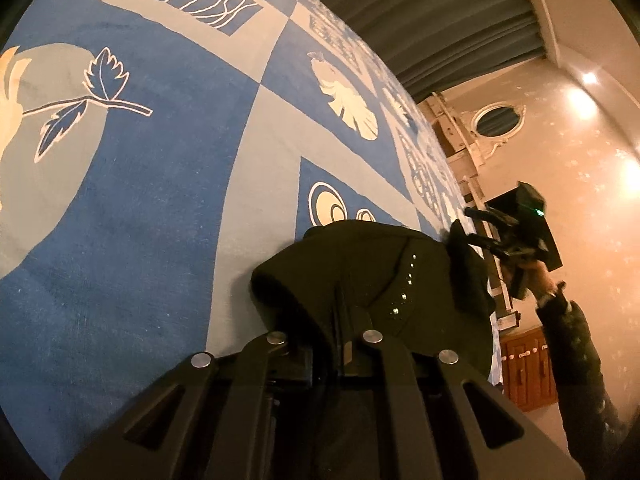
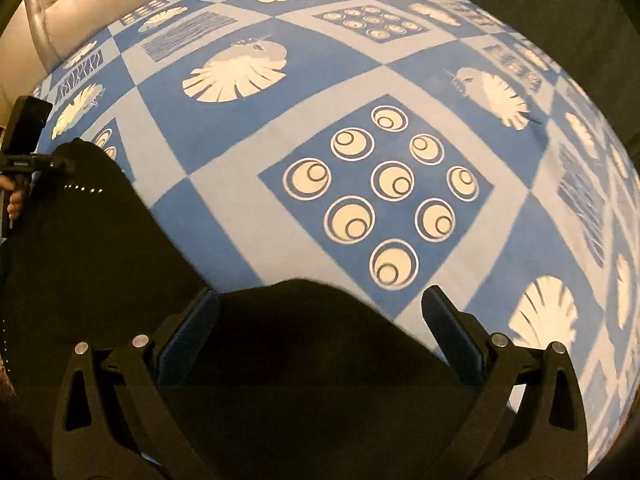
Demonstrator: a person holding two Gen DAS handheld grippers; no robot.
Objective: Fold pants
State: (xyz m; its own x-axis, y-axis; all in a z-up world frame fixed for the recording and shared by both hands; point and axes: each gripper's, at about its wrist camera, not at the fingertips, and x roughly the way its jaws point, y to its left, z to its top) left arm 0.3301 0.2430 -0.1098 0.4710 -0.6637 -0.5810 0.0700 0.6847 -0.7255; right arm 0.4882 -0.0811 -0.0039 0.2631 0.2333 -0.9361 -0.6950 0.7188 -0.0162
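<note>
**Black pants on blue rug, both tongs at the cloth**

Your left tongs (image 1: pixel 344 336) are pressed together, pinching a fold of the black pants (image 1: pixel 372 276). The pants lie bunched on the blue patterned rug (image 1: pixel 160 200), a row of studs (image 1: pixel 404 284) showing. Your right tongs (image 2: pixel 320 312) are spread wide, blue pads (image 2: pixel 448 328) straddling a raised hump of the pants, not clamped.

Blue-and-grey patterned carpet (image 2: pixel 224 200), beige sofa (image 2: pixel 72 12), grey curtain (image 1: pixel 440 20), oval wall window (image 1: pixel 497 119), wooden cabinet (image 1: pixel 528 368).
</note>
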